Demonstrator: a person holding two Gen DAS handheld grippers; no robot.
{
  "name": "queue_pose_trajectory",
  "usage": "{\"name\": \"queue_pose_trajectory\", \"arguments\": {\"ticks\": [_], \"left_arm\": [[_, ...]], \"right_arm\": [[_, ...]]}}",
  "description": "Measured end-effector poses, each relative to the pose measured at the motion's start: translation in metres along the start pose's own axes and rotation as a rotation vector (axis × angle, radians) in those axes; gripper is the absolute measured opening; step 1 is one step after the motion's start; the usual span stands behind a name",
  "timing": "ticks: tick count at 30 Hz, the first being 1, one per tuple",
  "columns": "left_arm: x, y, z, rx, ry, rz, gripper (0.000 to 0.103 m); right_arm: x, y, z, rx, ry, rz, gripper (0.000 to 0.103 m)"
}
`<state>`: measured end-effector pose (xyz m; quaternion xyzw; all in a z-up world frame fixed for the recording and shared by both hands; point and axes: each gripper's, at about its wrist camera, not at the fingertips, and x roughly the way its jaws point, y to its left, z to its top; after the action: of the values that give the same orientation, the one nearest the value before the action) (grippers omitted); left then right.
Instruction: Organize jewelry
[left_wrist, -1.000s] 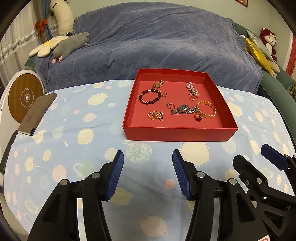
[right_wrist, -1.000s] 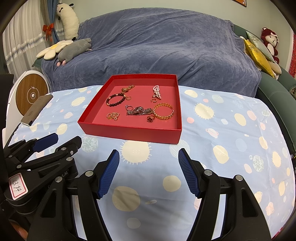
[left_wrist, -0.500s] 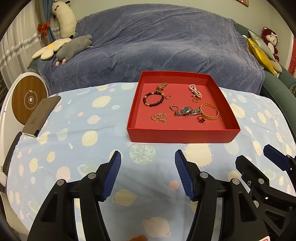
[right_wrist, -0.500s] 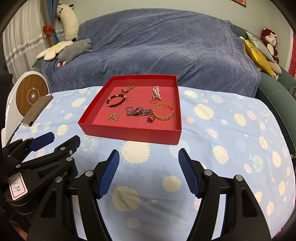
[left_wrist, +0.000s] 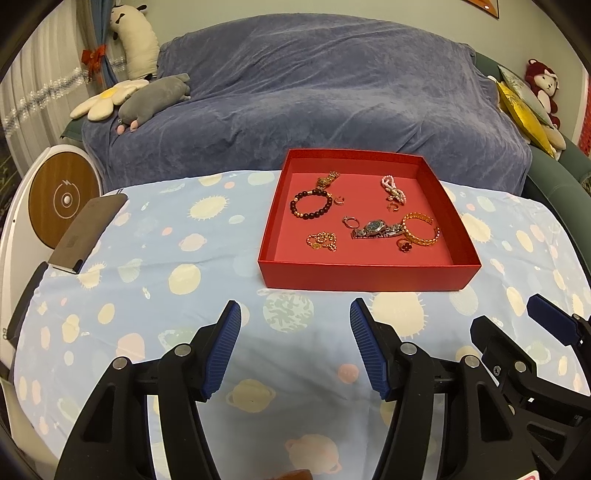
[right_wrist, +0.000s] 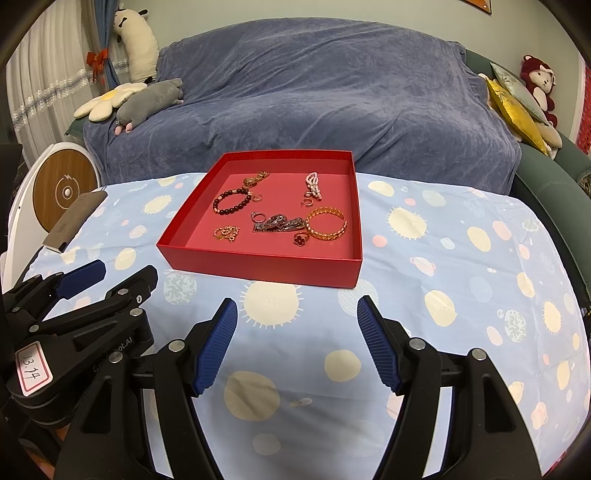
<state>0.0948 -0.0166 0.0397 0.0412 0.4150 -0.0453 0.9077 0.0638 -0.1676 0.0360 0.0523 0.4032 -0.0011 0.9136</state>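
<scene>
On the bench, the red tray (left_wrist: 364, 275) gathers the jewelry (left_wrist: 373, 229); both grippers' fingers (left_wrist: 221, 347) hover short of it, spread and empty, presumably ready to pick.

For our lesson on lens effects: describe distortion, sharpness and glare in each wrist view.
Left wrist view: fisheye bends the table edge, corners vignette black, the red tray is sharp. Right wrist view: same curvature; the wristwatch looks slightly glary, the gold bangle crisp.
</scene>
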Motion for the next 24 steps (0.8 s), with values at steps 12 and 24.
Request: {"name": "queue_pose_trajectory", "arguments": {"ticks": [12, 24], "left_arm": [[0.0024, 0.0019, 0.0008, -0.015, -0.001, 0.020, 0.075], [0.0052, -0.0013, -0.0013, -0.003, 0.015, 0.017, 0.075]], "right_arm": [[0.0003, -0.0034, 0.0021, 0.008, -0.001, 0.003, 0.066], [0.0018, -0.0050, 0.0000, 0.013, 0.001, -0.002, 0.066]]}}
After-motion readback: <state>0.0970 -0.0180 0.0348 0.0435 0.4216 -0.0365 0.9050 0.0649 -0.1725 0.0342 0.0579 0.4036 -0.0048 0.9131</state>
